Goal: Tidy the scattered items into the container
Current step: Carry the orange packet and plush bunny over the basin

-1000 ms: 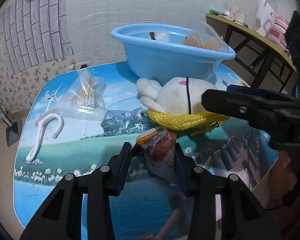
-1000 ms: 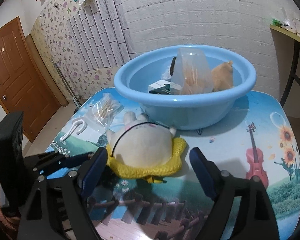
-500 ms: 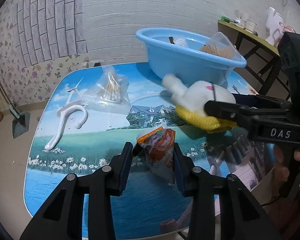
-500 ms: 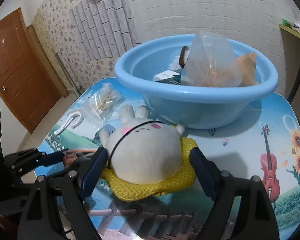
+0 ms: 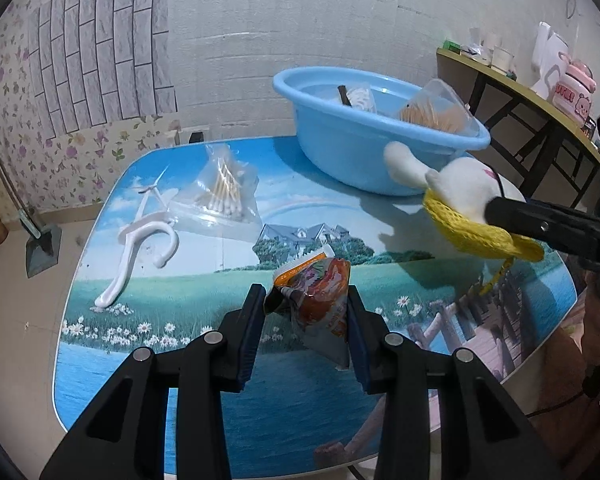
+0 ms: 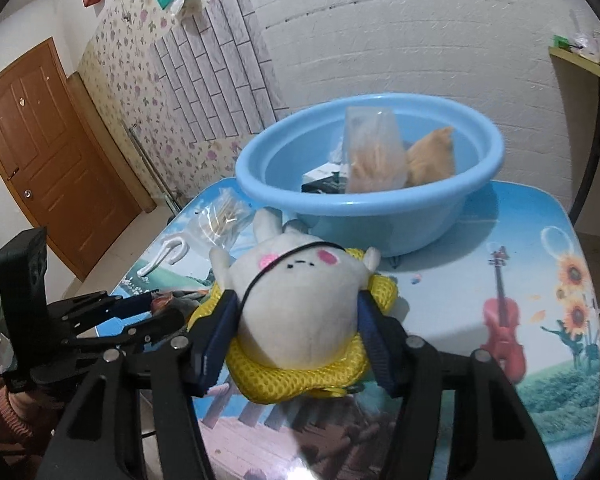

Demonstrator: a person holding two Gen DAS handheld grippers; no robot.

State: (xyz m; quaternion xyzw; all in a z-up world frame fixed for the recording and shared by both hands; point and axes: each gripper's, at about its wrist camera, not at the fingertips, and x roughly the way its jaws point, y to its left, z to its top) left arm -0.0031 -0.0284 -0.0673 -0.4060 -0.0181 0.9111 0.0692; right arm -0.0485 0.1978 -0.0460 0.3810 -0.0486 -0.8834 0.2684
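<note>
black tool [image 5: 306,320], blue pads, silver screws

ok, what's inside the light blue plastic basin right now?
In the light blue plastic basin: a clear bag of tan sticks, a tan pouch, a dark-and-white box. Anything beneath them is covered.

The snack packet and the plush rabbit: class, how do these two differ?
The snack packet is flat, glossy and orange; the plush rabbit is plump, white, ringed with yellow mesh. The packet sits in the left tongs; the rabbit in the right tongs. Both are gripped, outside the blue basin.
</note>
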